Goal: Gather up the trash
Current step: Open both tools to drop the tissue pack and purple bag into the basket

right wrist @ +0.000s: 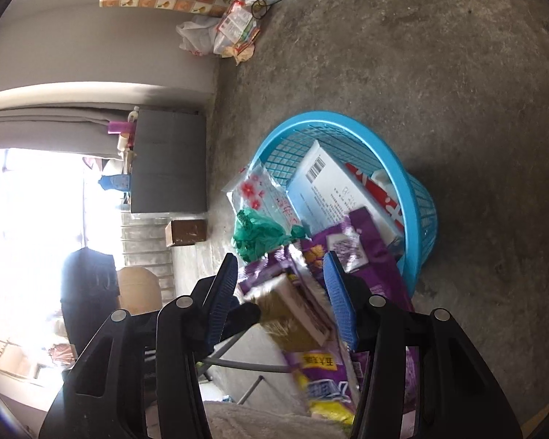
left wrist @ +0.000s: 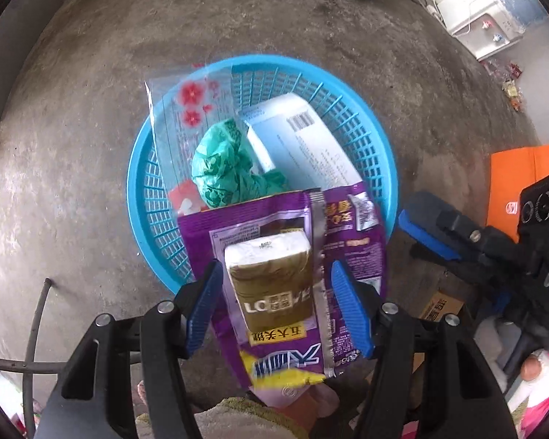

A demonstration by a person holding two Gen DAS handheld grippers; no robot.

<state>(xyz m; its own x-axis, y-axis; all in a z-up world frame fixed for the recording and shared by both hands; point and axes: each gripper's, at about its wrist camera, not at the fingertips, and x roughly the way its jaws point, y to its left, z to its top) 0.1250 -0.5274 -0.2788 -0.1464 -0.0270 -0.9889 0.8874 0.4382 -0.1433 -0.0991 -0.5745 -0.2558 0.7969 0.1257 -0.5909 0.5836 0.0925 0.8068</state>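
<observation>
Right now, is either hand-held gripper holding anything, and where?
Nothing looks held. Left hand-held gripper straddles the tissue pack, pads not pressing; right hand-held gripper open.

Basket crammed; surrounding floor clear.

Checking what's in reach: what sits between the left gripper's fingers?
In the left wrist view, a tissue pack lying on a purple wrapper sits between the left gripper fingers, near the basket.

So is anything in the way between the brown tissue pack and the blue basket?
Yes. The purple wrapper lies under the tissue pack and across the blue basket's near rim, so it sits between pack and basket. Inside, a green bag and a white box already fill much of the room.
</observation>
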